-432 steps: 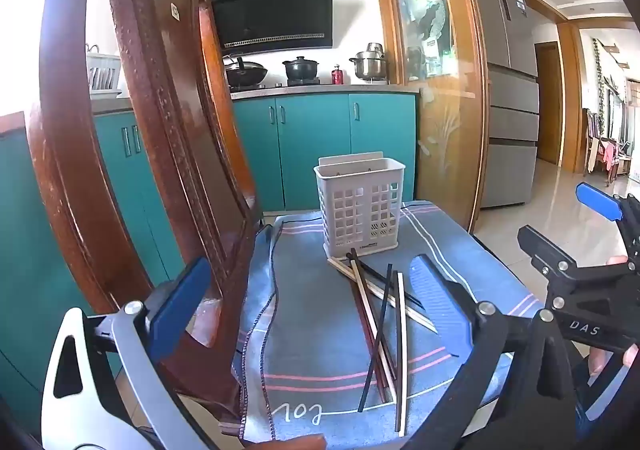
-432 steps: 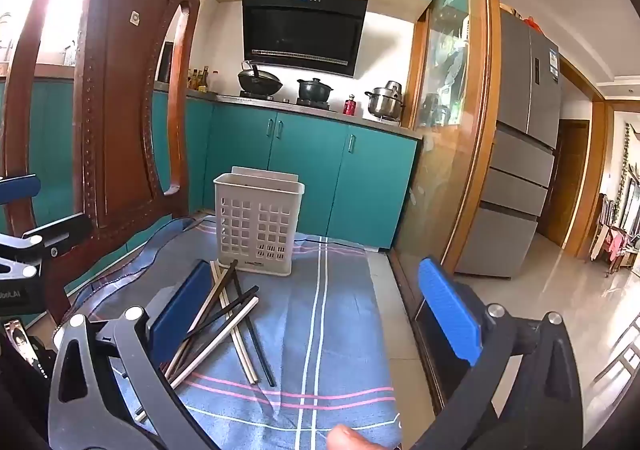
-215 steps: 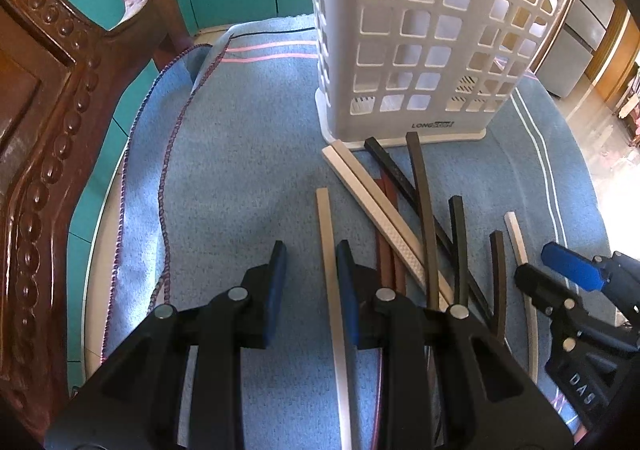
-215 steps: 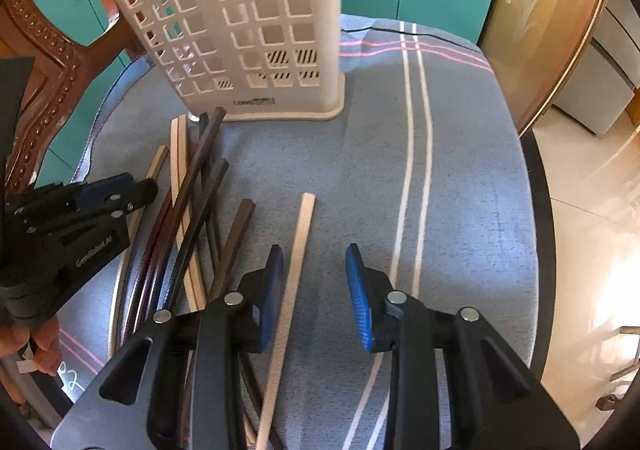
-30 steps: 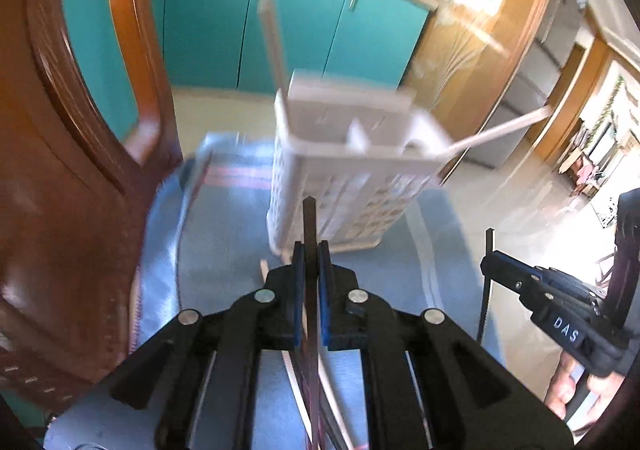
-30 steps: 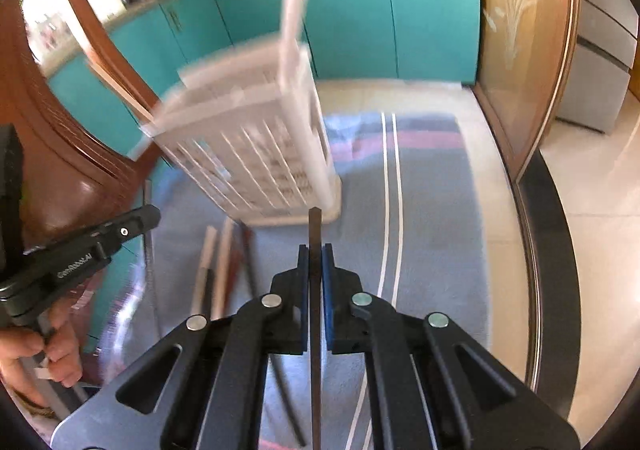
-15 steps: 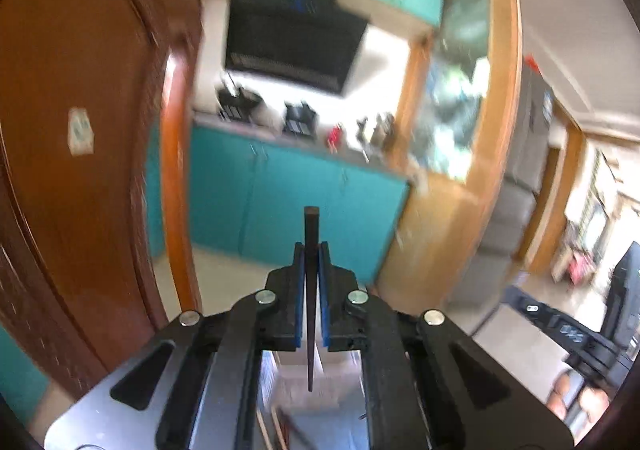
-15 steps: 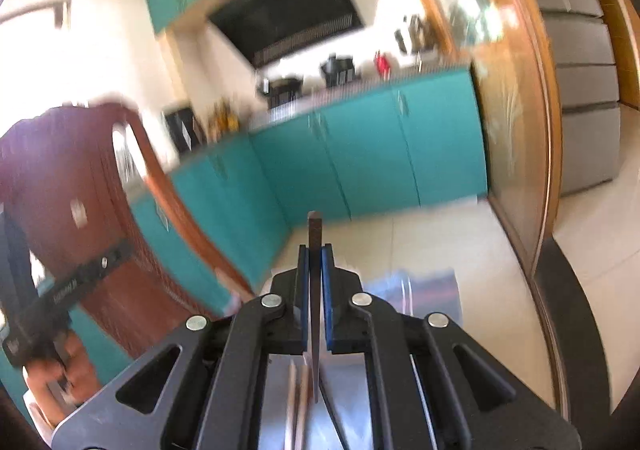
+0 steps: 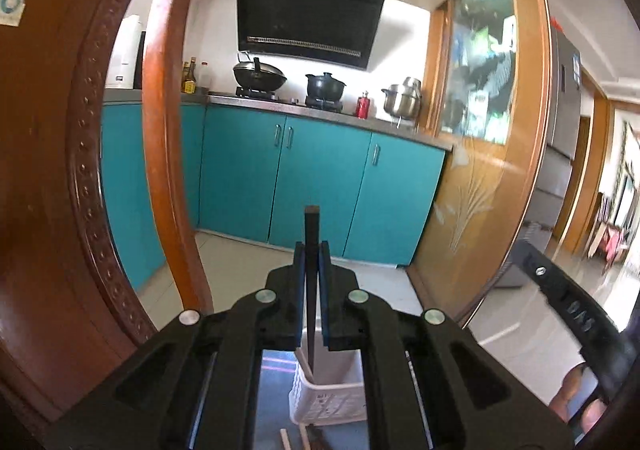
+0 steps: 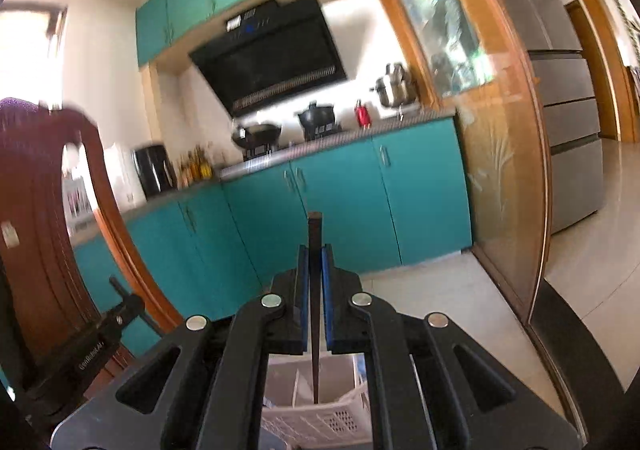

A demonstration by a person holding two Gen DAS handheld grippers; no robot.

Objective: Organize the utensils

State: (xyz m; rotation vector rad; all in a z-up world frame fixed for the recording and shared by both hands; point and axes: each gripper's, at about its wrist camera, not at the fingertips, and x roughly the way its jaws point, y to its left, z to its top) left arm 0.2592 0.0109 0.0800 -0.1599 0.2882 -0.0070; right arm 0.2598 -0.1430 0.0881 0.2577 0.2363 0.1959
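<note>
My left gripper [image 9: 311,250] is shut on a dark chopstick [image 9: 311,226], held upright with its lower tip over the white slotted utensil basket [image 9: 328,402] below. My right gripper [image 10: 315,250] is shut on a dark brown chopstick [image 10: 315,234], also upright, its lower tip above the white basket [image 10: 320,422]. A pale chopstick leans inside the basket in the right wrist view. Ends of loose chopsticks [image 9: 286,440] lie on the cloth in front of the basket.
A carved wooden chair back [image 9: 60,190] stands close on the left. The right gripper's body [image 9: 572,314] shows at the right of the left wrist view, the left gripper's body [image 10: 88,346] at the left of the right. Teal kitchen cabinets [image 9: 320,178] and a glass door [image 9: 480,130] lie behind.
Both grippers have tilted up from looking down at the table to level, each still holding its chopstick upright. The basket has dropped to the bottom of both views.
</note>
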